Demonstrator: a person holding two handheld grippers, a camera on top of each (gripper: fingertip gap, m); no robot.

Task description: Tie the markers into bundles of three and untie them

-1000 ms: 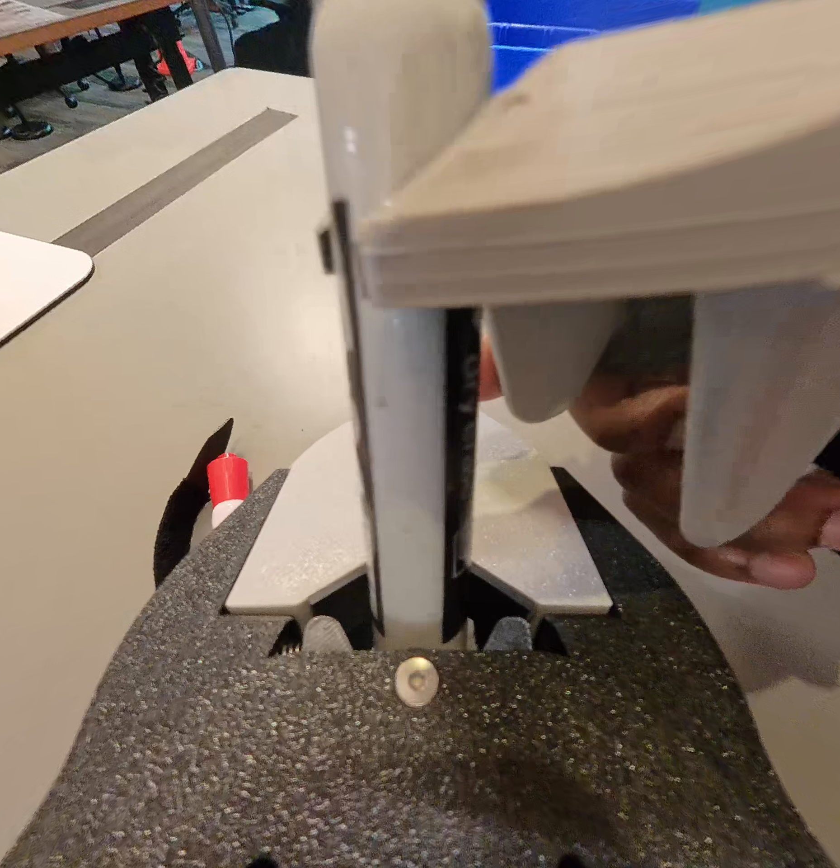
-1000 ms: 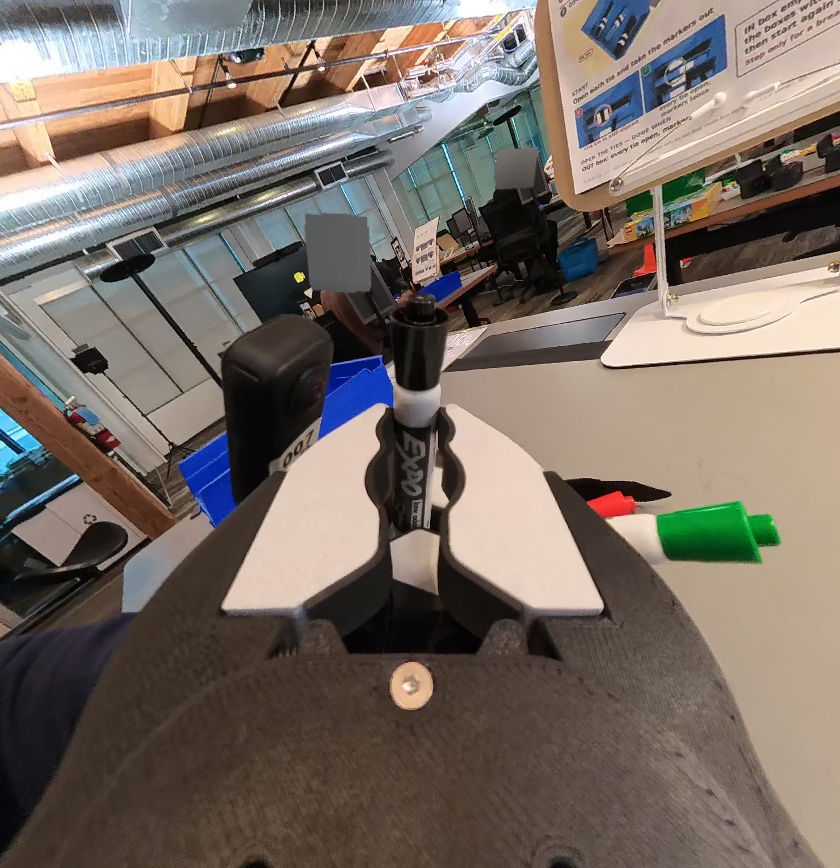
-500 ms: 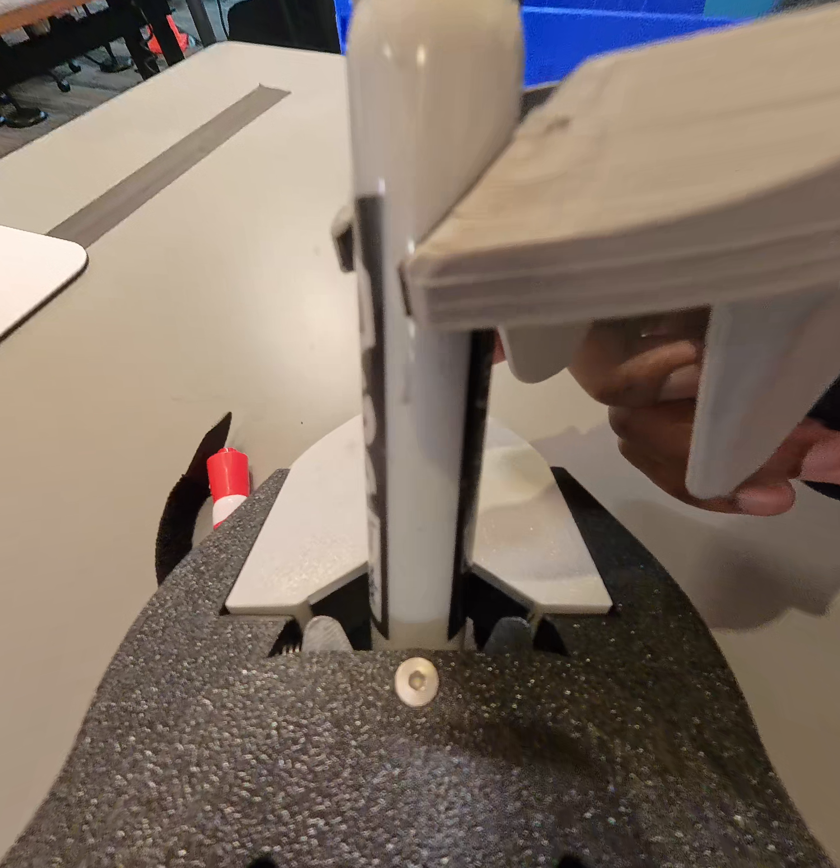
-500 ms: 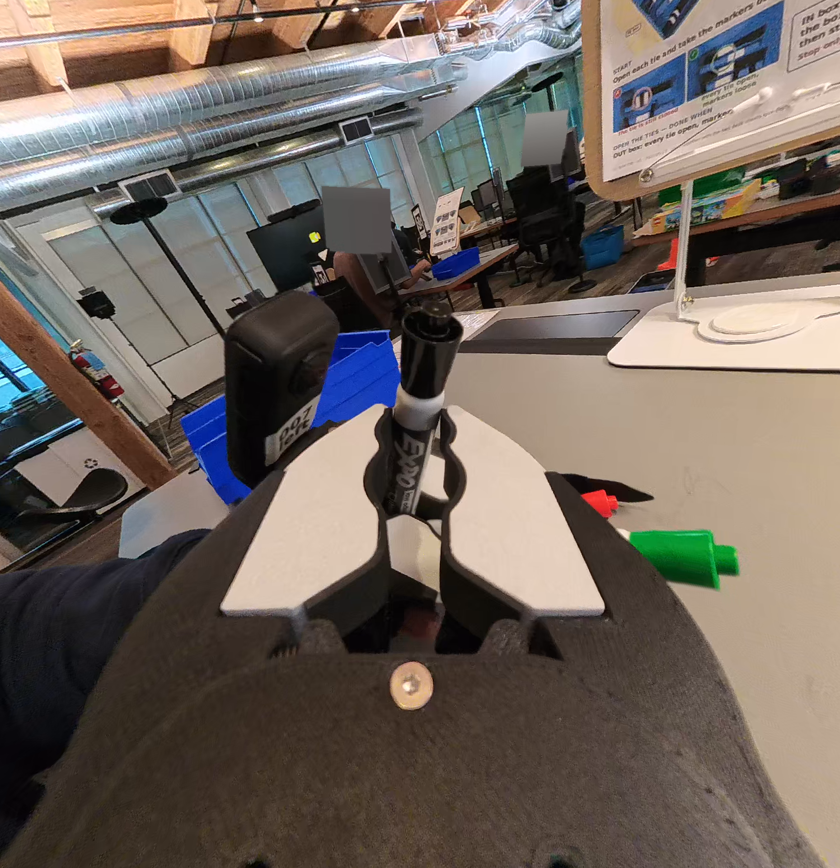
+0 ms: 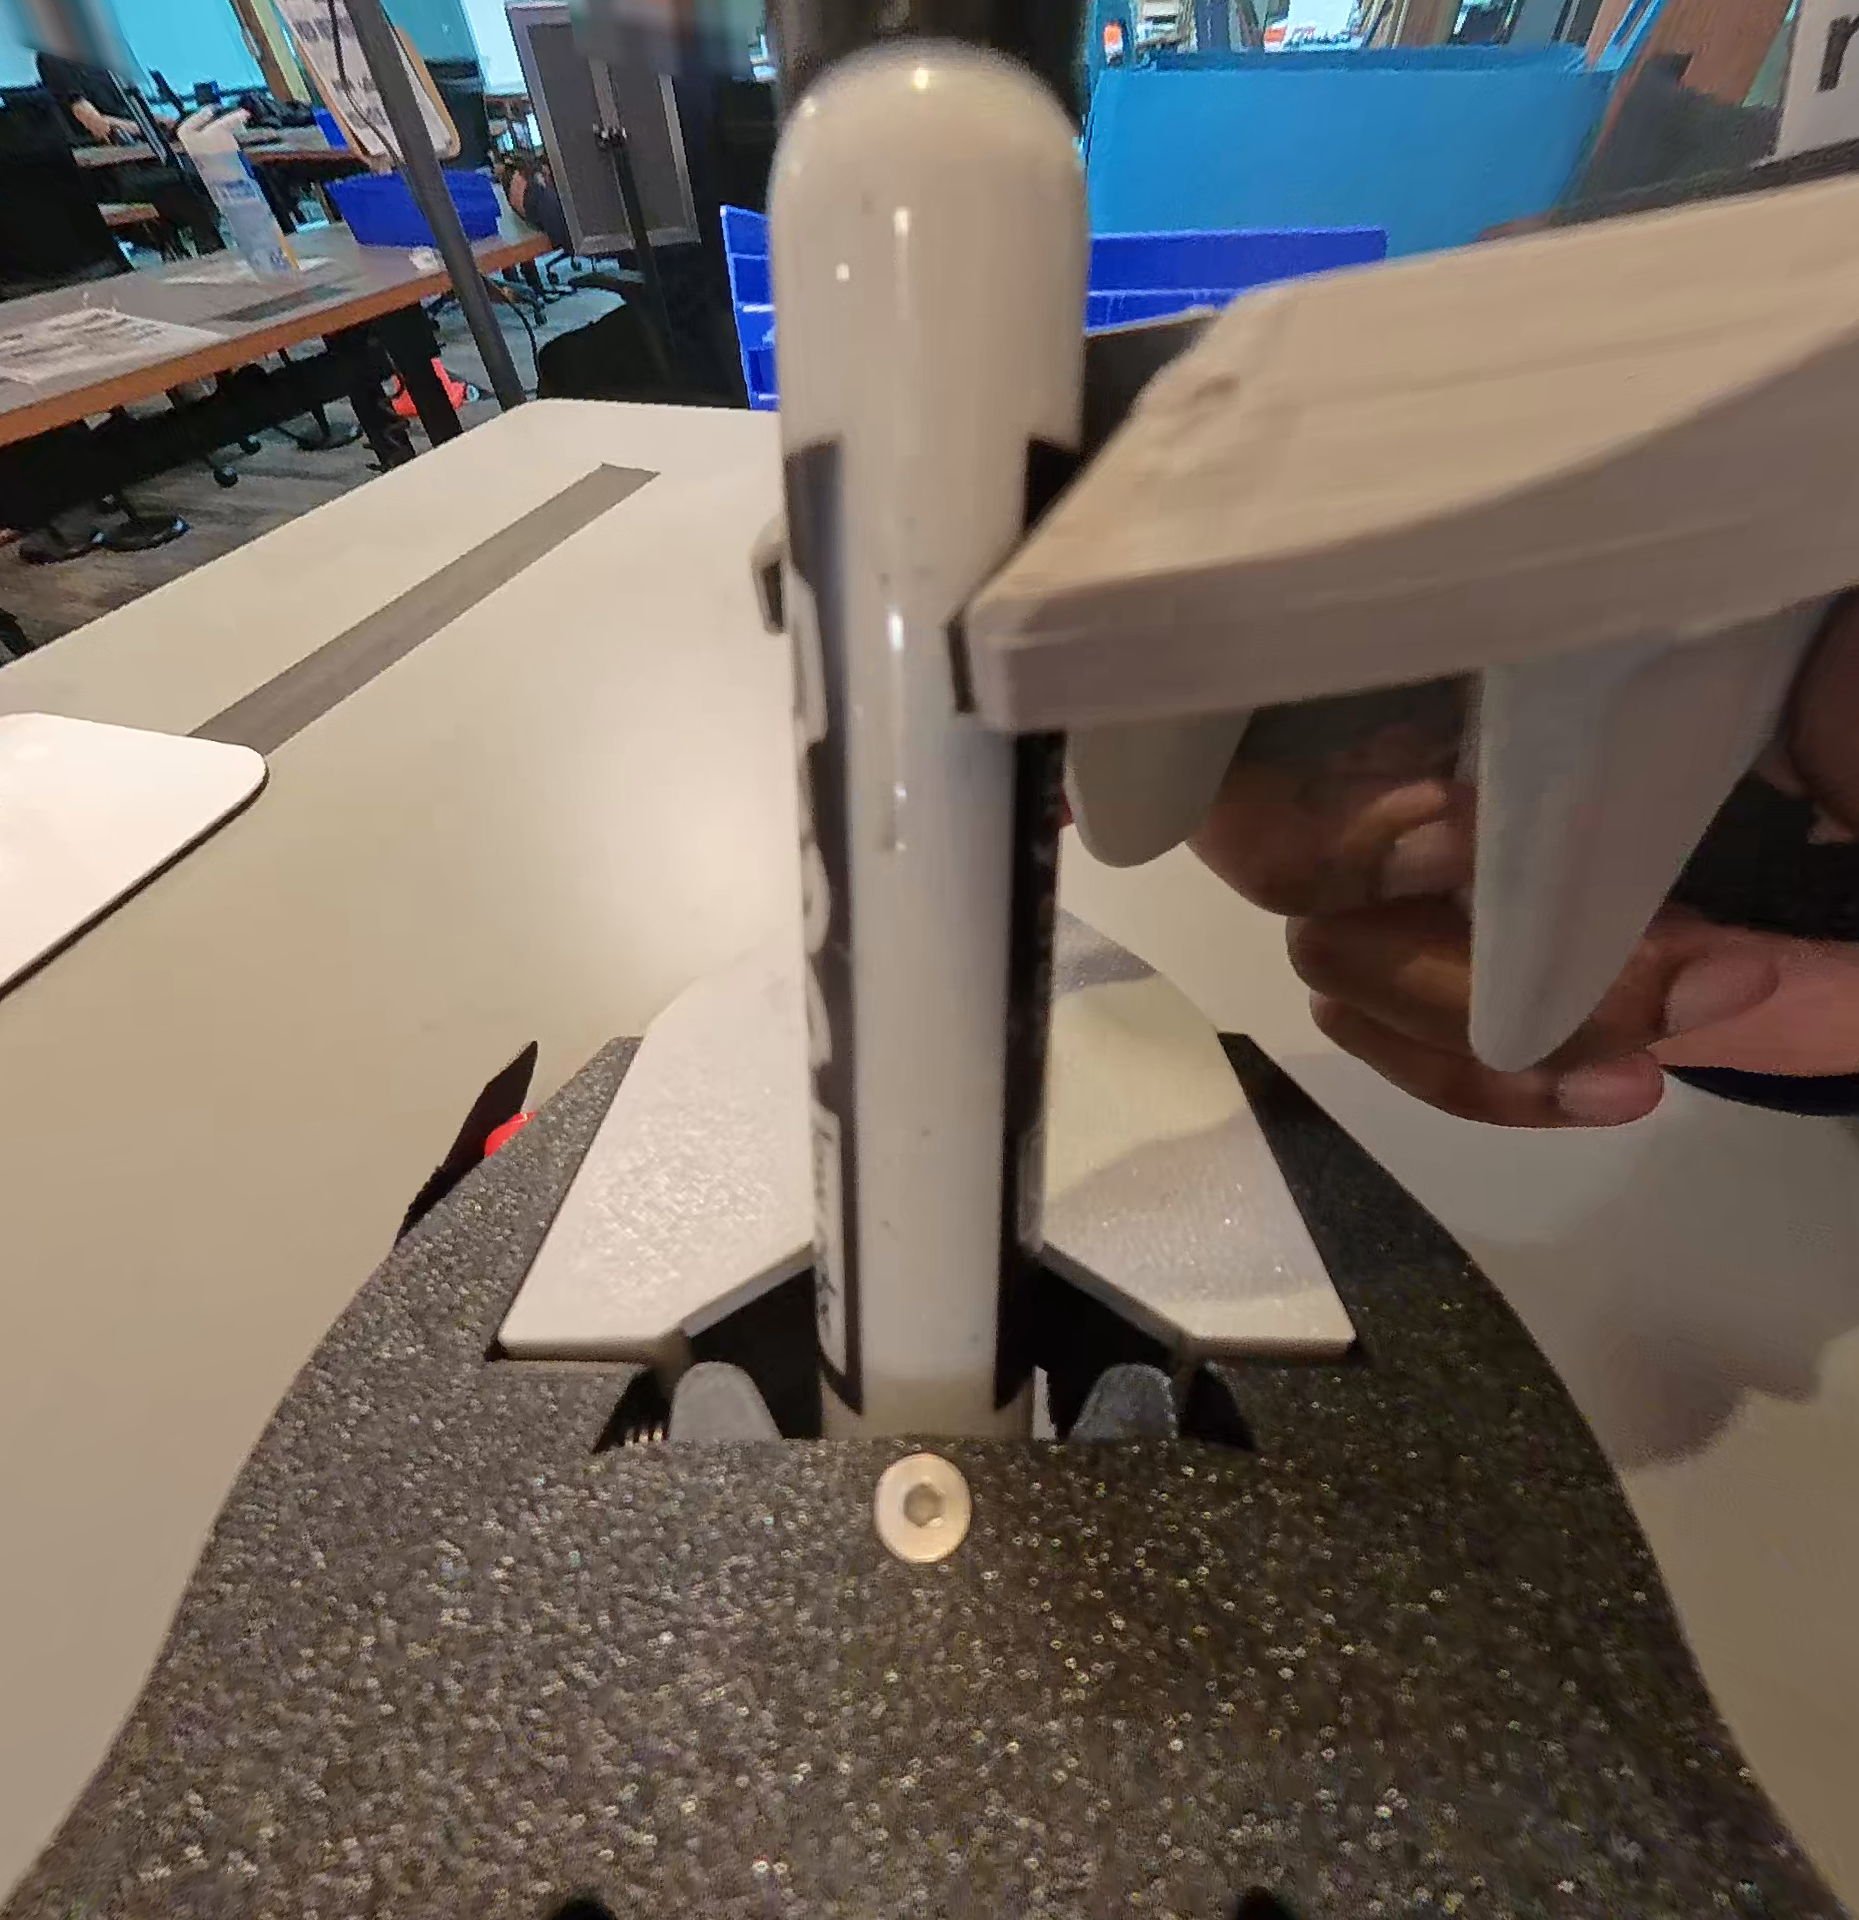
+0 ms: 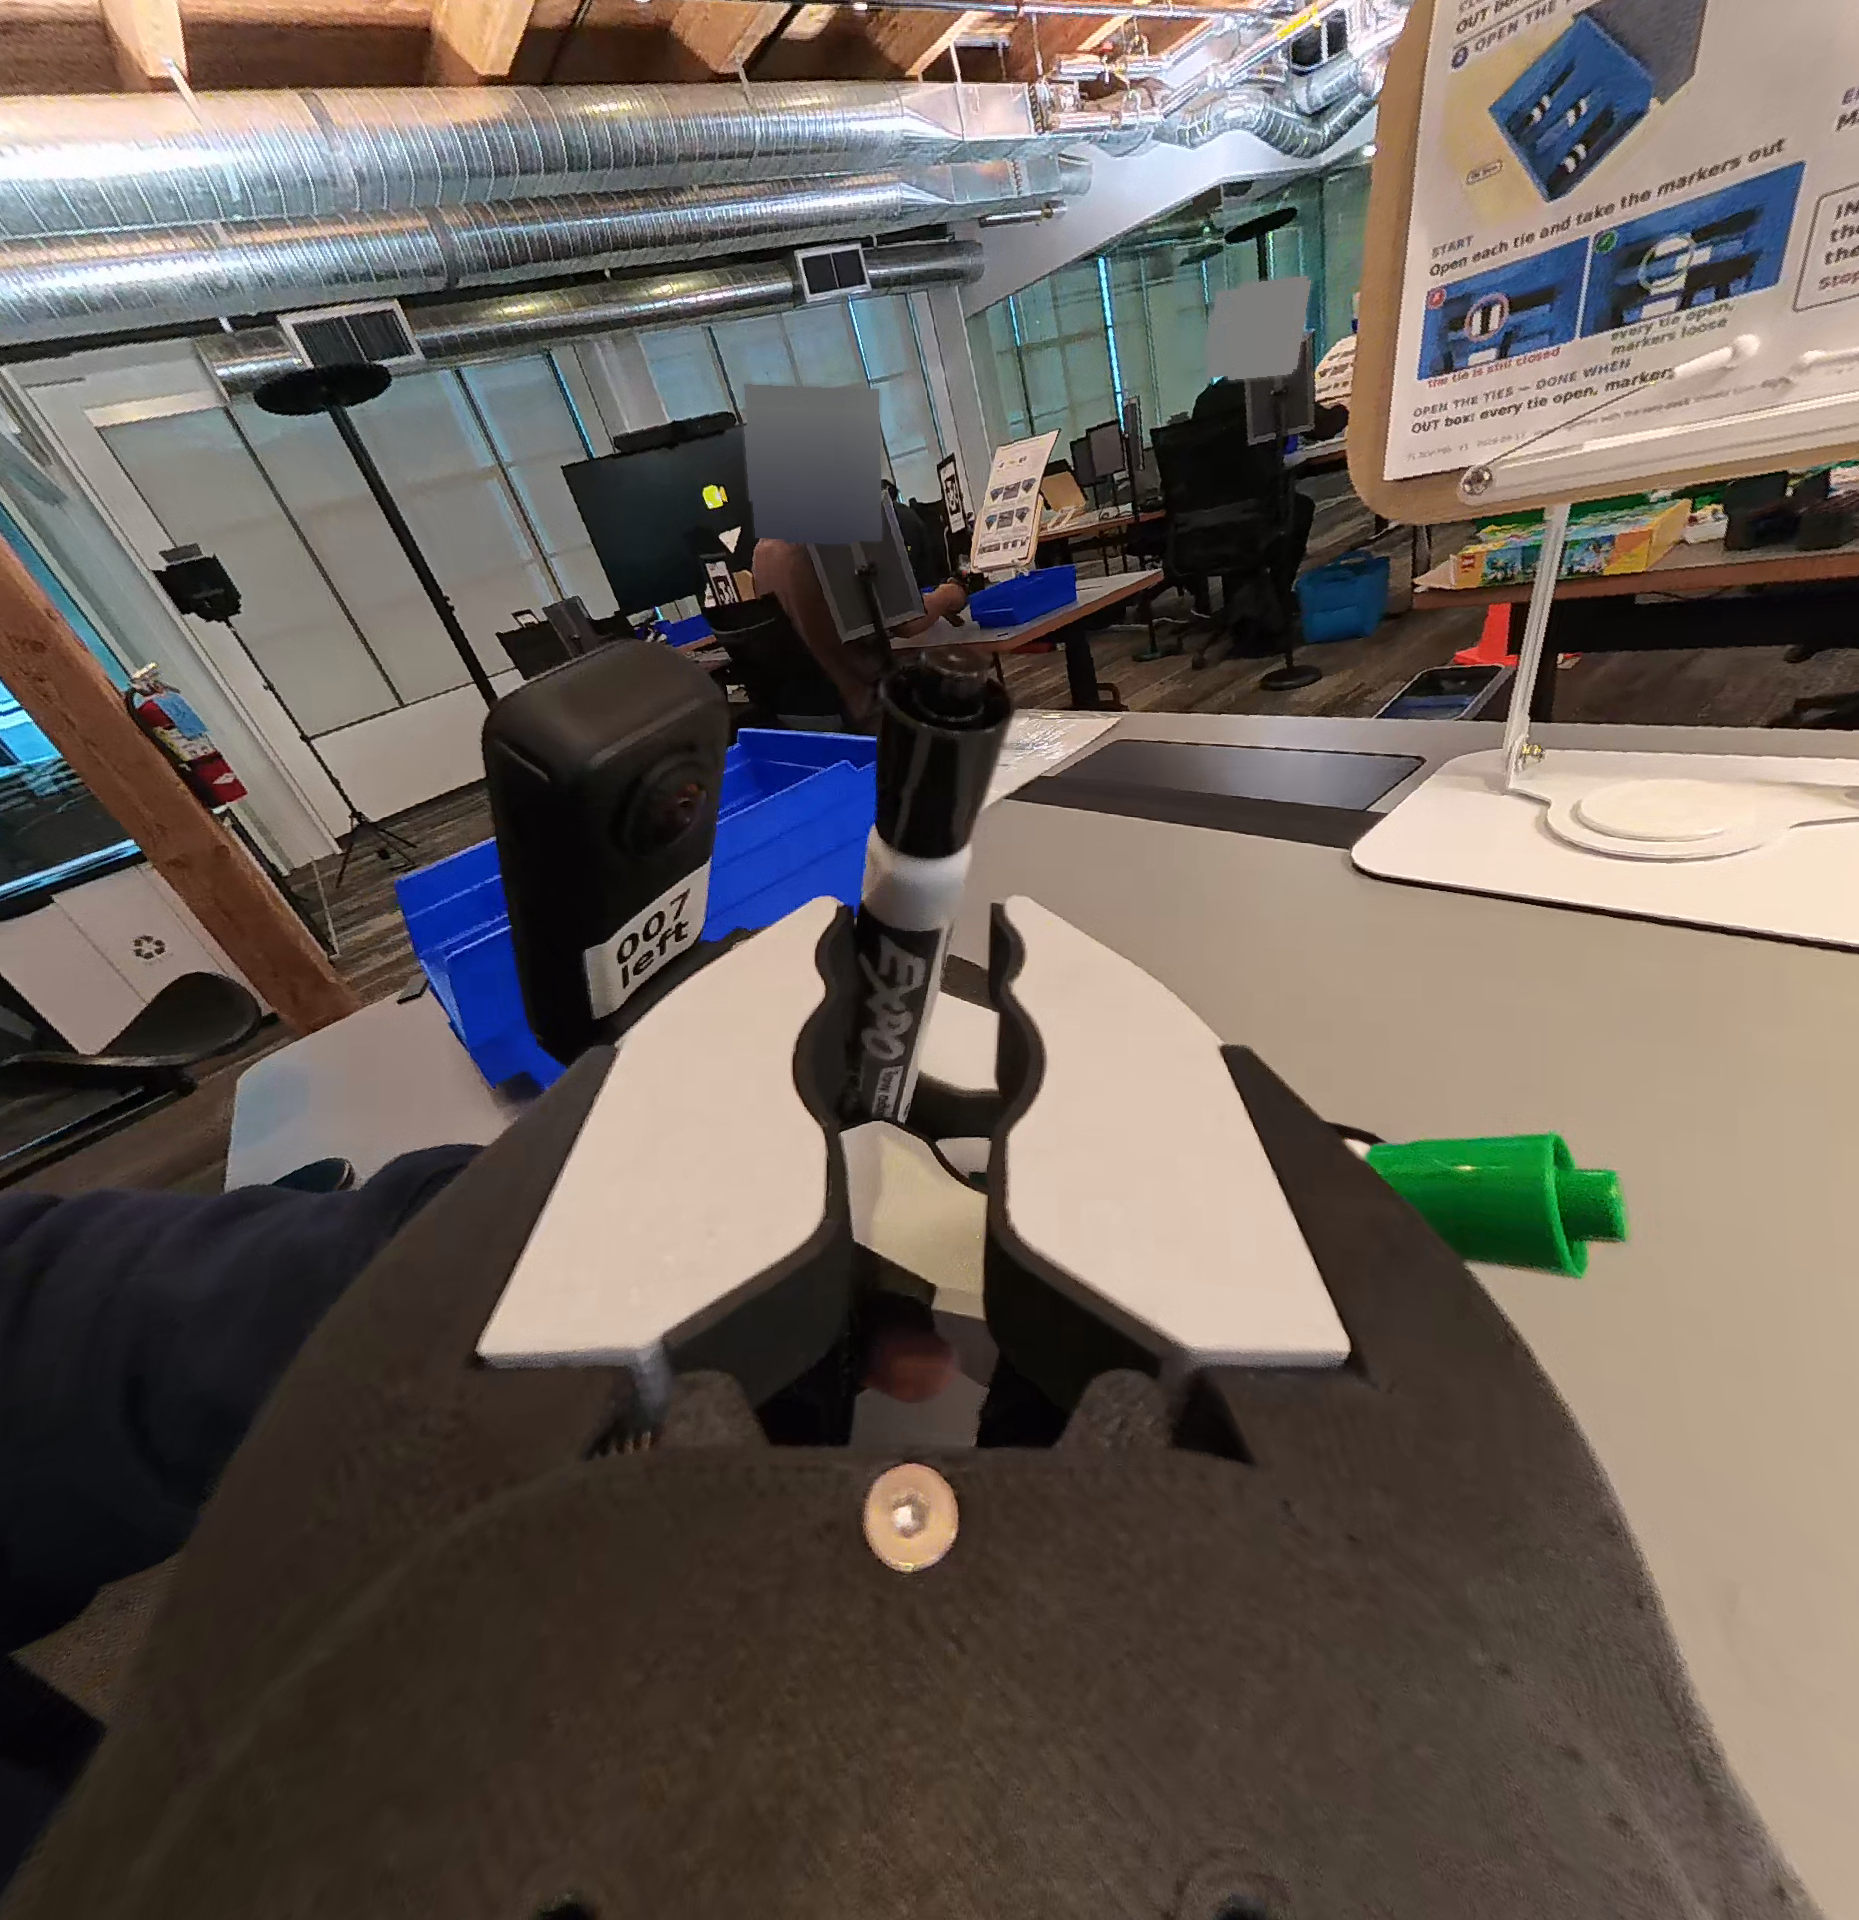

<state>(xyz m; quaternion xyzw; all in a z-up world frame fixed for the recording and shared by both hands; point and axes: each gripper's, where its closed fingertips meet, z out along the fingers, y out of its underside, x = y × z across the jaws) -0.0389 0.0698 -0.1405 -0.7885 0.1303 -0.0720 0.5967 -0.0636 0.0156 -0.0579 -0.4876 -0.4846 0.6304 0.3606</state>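
My left gripper point(image 5: 925, 966) is shut on a black-capped marker with a white barrel point(image 5: 920, 727), which points straight ahead above the table. My right gripper point(image 6: 914, 925) straddles the same marker point(image 6: 920, 831) near its cap, with its jaws apart; the marker leans on the left jaw. In the left wrist view one of the right gripper's fingers point(image 5: 1424, 468) lies against the barrel, held by a hand point(image 5: 1424, 997). A green-capped marker point(image 6: 1496, 1205) lies on the table at the right. A red-capped marker point(image 5: 504, 1132) and a black strap point(image 5: 514, 1075) peek out beside my left gripper.
Blue bins point(image 6: 790, 821) stand at the table's far edge, also in the left wrist view point(image 5: 1216, 270). A white stand base point(image 6: 1631, 852) carries an instruction board point(image 6: 1631, 239); the base shows in the left wrist view point(image 5: 73, 821). A dark strip point(image 5: 416, 613) runs along the table. The gap from one gripper's tips to the other's is roughly 10 cm.
My right gripper's jaws have opened off the black marker, which now leans in the gap. My left gripper keeps hold of it and has tipped upward, showing more of the room.
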